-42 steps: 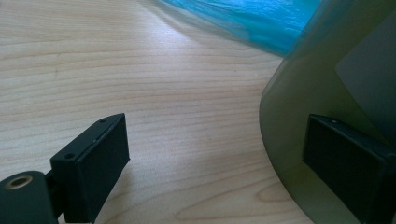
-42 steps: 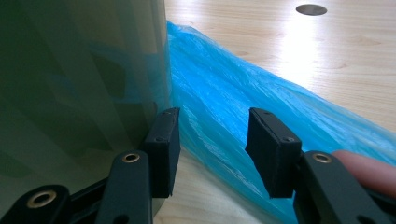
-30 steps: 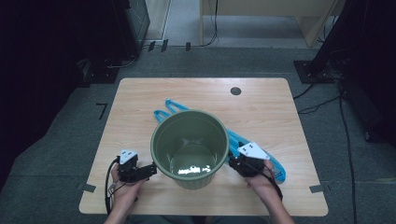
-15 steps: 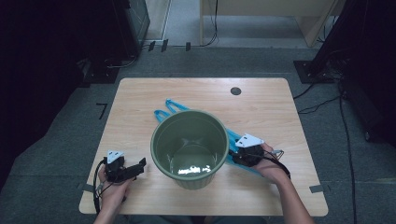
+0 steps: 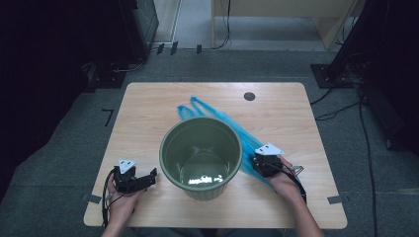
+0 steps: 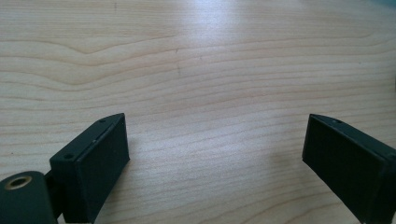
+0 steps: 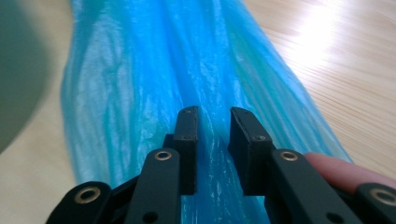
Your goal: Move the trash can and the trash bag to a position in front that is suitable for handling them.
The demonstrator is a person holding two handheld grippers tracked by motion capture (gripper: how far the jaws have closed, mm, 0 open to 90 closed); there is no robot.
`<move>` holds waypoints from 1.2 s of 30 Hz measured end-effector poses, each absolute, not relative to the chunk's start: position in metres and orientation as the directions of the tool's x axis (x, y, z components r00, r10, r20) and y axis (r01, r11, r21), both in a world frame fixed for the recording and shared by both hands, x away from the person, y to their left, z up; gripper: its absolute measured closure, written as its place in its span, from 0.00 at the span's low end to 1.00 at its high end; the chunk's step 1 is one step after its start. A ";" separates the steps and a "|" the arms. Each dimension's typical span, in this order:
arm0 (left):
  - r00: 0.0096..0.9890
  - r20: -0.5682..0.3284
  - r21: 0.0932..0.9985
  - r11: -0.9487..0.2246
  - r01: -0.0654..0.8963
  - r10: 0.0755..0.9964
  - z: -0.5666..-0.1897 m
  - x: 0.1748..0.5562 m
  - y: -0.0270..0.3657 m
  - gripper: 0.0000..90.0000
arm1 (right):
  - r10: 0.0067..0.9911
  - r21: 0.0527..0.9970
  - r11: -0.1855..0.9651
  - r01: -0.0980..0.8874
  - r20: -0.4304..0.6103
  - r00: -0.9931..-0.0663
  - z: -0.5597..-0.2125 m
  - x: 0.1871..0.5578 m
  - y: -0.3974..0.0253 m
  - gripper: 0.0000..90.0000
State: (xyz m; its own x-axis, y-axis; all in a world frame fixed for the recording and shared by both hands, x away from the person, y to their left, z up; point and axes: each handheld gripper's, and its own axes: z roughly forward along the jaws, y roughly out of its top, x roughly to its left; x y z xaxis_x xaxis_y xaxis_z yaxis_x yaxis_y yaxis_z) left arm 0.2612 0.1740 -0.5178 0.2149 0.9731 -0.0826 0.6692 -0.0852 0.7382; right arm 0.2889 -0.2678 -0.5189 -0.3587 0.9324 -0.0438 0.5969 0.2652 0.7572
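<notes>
From above, the right gripper (image 5: 257, 164) reaches the crumpled blue plastic bag (image 5: 245, 136) lying beside the round green plastic bin (image 5: 200, 155); the left gripper (image 6: 215, 154) gapes over bare wooden table (image 6: 196, 70); the right gripper view shows jaws nearly closed, seemingly pinching a fold, lifting likely next.

We look down on the desk (image 5: 148, 108) from above; both gripper views skim its wood closely.
</notes>
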 end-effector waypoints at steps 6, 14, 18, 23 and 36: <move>0.217 -0.082 0.738 -0.087 0.669 0.973 -0.518 0.261 0.174 0.07 | 0.991 0.747 0.104 0.657 -0.025 -0.130 -0.518 0.294 -0.268 0.79; 0.221 -0.064 0.735 -0.104 0.670 0.973 -0.518 0.261 0.172 0.07 | 0.995 0.705 -0.097 0.702 0.061 0.076 -0.509 0.289 -0.266 0.53; 0.222 -0.062 0.734 -0.107 0.671 0.973 -0.518 0.261 0.172 0.07 | 0.986 0.801 -0.063 0.596 0.142 -0.085 -0.482 0.273 -0.267 0.34; 0.220 -0.055 0.732 -0.111 0.672 0.974 -0.518 0.261 0.171 0.07 | 0.991 0.820 0.011 0.573 0.067 -0.114 -0.475 0.265 -0.293 0.35; 0.216 -0.028 0.726 -0.129 0.675 0.976 -0.518 0.261 0.168 0.07 | 0.993 0.789 -0.053 0.613 0.104 -0.048 -0.513 0.240 -0.314 0.34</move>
